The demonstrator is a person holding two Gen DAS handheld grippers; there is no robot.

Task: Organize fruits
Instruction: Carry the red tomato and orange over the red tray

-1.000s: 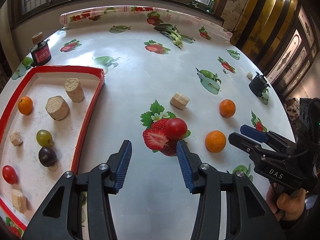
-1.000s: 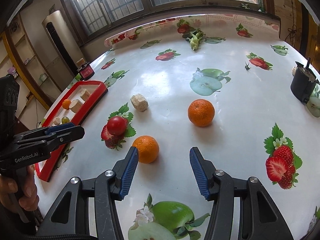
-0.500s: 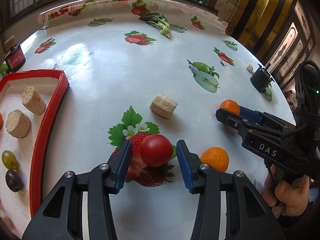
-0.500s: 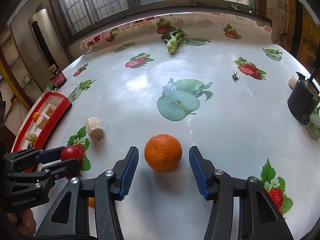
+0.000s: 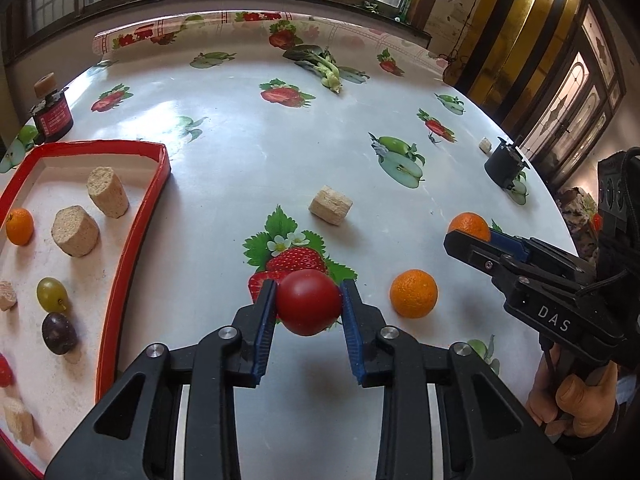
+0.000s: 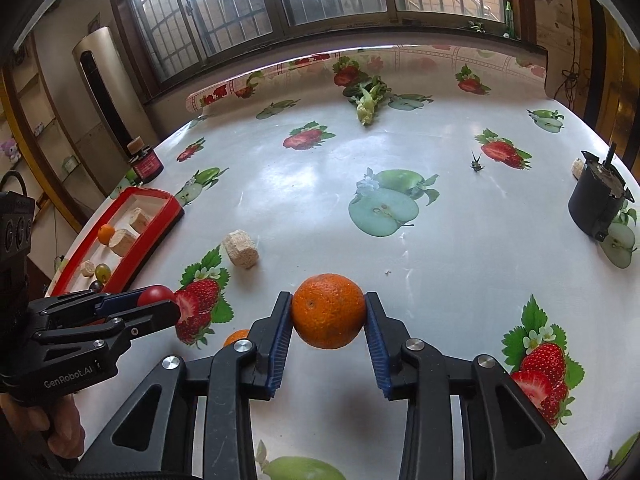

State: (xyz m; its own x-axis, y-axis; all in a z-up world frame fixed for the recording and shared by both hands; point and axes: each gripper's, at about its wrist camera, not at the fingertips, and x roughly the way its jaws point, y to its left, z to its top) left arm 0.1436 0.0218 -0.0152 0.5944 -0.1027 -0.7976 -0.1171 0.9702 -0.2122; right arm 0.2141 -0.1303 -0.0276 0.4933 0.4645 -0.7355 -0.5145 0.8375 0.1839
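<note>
The left gripper [image 5: 308,304] is pinching a red tomato [image 5: 309,302] across its middle; its jaws have just been closing onto it, over the printed strawberry on the bench [image 5: 248,160]. The right gripper [image 6: 327,312] is pinching an orange [image 6: 328,310] the same way, its jaws having just been closing too, and the pads are pressing on both sides of the fruit.

The tomato is looking smooth, thin-skinned and likely soft, so it is probably calling for a light squeeze at its widest part; too much pressure could be bruising or splitting it, and the glossy skin may be letting it slip. The orange is looking firmer, with a dimpled rind that should be giving the pads better hold. Both are small and probably light.

Counting in the left wrist view: two oranges on the bench, one of them in the right gripper, and one smaller orange fruit [image 5: 19,226] in the red tray [image 5: 132,236]. The tray is also holding a green grape [image 5: 51,294], a dark plum-like fruit [image 5: 59,332], a red fruit partly cut off at the edge, and five tan cork-like blocks. One more tan block [image 5: 330,210] is lying on the bench between the tray and the oranges.
</note>
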